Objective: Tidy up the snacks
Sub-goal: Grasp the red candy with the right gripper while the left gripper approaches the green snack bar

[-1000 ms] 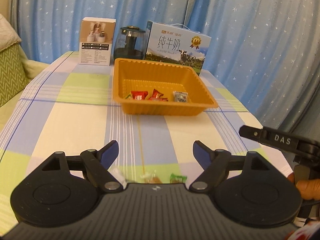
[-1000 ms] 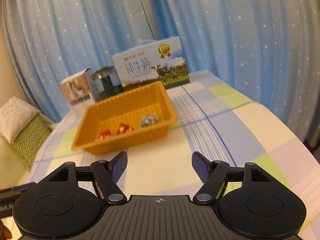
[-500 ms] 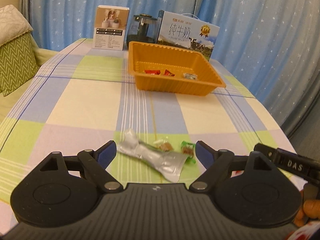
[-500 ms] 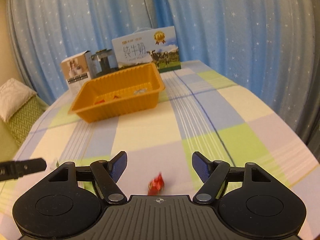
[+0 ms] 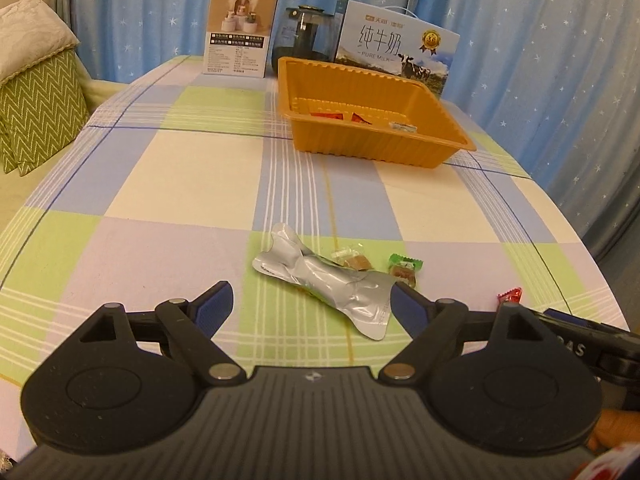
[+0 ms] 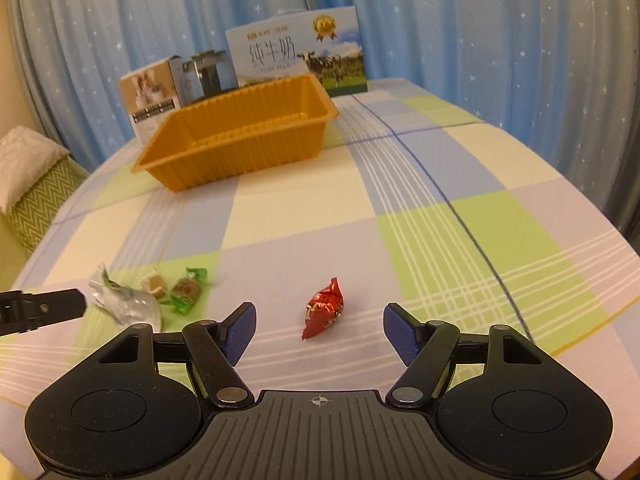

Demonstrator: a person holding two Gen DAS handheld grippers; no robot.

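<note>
**Entry: snacks on the checked tablecloth (image 6: 460, 236), loose and sorted**

**Key relation.** The red candy (image 6: 323, 307) lies just ahead of the right gripper (image 6: 319, 330), centred in the gap between its spread jaws, touching neither pad. Its long axis runs roughly along the gripper's pointing line, tilted slightly, so the jaws would close across its narrow width. The right hand is judged the nearer one for this piece; in the left view the same candy sits far out to the right, beyond the left gripper's fingers.

**Second relation.** The silver pouch (image 5: 328, 282) lies ahead of the left gripper (image 5: 310, 306), long axis slanting from far-left to near-right, its wide near end just beside the right-hand finger. Whether that end touches the pad cannot be told. The left jaws stand spread and grip nothing.

**Count, loose on the cloth:**
- silver pouch: one
- red candy: one
- green-wrapped candy (image 5: 405, 269): one, just beside the pouch
- brown candy in clear wrap (image 5: 353, 259): one, touching or nearly touching the pouch

**Count, already in the orange tray (image 5: 376, 152):** at least three small packets glimpsed over the near wall in the left view, two reddish and one silvery; the tray stands well apart from the loose pieces, toward the far end.

**Behind the tray:** milk carton (image 5: 396, 46), one; white box (image 5: 240, 34), one; glass kettle (image 5: 304, 38), one.
</note>
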